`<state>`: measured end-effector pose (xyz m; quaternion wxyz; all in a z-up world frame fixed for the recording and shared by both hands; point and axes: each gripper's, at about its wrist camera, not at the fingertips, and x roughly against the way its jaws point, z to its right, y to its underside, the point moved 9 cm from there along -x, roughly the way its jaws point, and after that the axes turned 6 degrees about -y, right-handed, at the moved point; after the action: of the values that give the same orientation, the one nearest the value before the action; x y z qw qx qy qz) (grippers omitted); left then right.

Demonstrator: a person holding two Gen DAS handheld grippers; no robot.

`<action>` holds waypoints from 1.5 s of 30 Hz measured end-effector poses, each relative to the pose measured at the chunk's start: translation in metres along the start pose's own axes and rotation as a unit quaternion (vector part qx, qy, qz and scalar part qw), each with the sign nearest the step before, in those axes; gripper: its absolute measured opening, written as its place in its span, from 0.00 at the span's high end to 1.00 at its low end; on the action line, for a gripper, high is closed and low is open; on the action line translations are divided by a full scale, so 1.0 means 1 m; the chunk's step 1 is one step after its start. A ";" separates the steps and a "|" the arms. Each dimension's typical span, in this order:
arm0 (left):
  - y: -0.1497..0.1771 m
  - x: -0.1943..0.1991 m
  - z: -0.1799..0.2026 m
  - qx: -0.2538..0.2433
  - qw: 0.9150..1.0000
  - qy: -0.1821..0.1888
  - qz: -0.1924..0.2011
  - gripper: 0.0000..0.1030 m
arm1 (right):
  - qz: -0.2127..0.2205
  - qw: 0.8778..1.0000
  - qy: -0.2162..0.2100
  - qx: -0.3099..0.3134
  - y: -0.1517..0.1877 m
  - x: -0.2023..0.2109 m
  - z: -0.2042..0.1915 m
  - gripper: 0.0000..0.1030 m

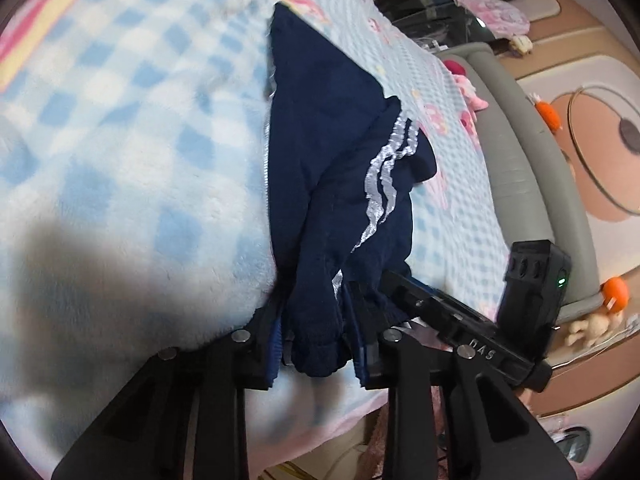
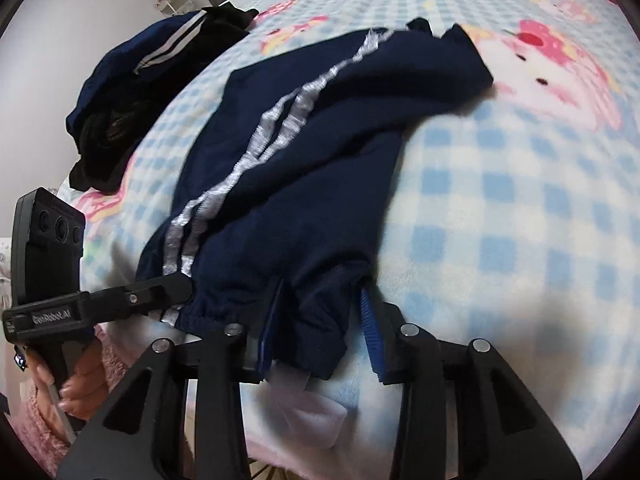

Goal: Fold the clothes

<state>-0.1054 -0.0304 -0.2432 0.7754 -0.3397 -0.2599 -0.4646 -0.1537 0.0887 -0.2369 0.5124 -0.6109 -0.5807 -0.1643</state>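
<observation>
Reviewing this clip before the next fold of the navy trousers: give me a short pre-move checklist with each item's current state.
1. Left gripper has trouser cloth between its fingers: ok.
2. Right gripper has cloth between its fingers: ok.
3. Both grasps at the same end of the navy trousers: ok.
4. Trousers lie flat on the checked blanket: not ok, bunched and creased.
5. Pile of dark clothes apart from the trousers: ok.
6. Grips firm: cannot tell.
</observation>
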 end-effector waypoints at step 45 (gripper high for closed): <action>0.018 0.039 -0.002 -0.132 0.984 -0.119 0.031 0.53 | 0.062 0.997 0.042 0.012 0.047 0.056 0.000 0.73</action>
<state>-0.0727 -0.0471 -0.2215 0.7014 -0.4997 -0.2760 -0.4268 -0.0973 0.1281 -0.2122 0.5529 -0.6323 -0.5213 -0.1511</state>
